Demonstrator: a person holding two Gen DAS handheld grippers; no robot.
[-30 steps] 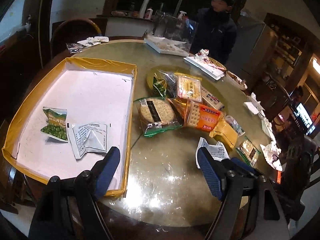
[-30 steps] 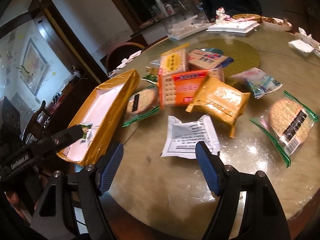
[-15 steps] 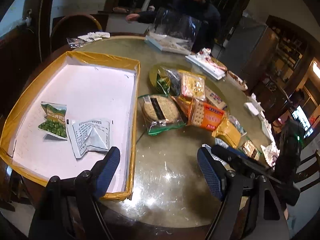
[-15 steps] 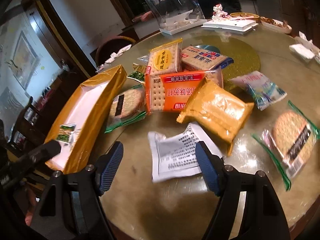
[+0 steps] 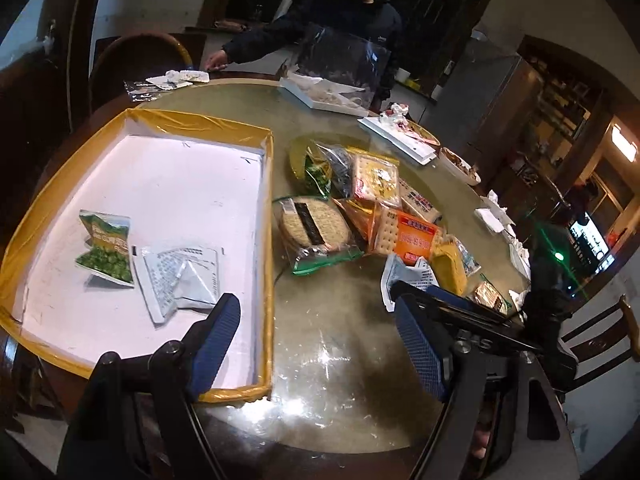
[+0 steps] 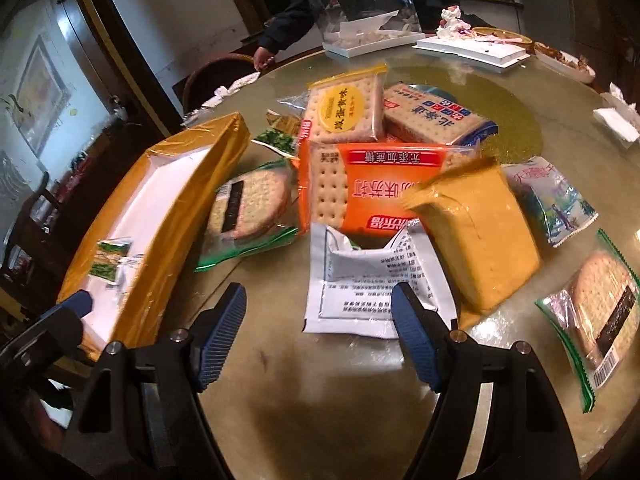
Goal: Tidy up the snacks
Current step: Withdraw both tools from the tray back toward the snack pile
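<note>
- My right gripper (image 6: 318, 334) is spread wide and holds nothing; the white printed packet (image 6: 372, 280) lies flat on the glass table (image 6: 340, 400) at twelve o'clock, one corner under my right-hand finger.
- My left gripper (image 5: 320, 344) is equally wide and empty, poised over the near rim of the yellow-edged tray (image 5: 269, 240).
- That tray already holds a green pea packet (image 5: 105, 248) and a white sachet (image 5: 180, 276), at ten o'clock of the left gripper.
- Risk: the white printed packet is thin and flat, so my pads may skid over it.
- The mustard-yellow pack (image 6: 478, 232) overlaps its one-o'clock edge; a careless lift may drag that along.
</note>
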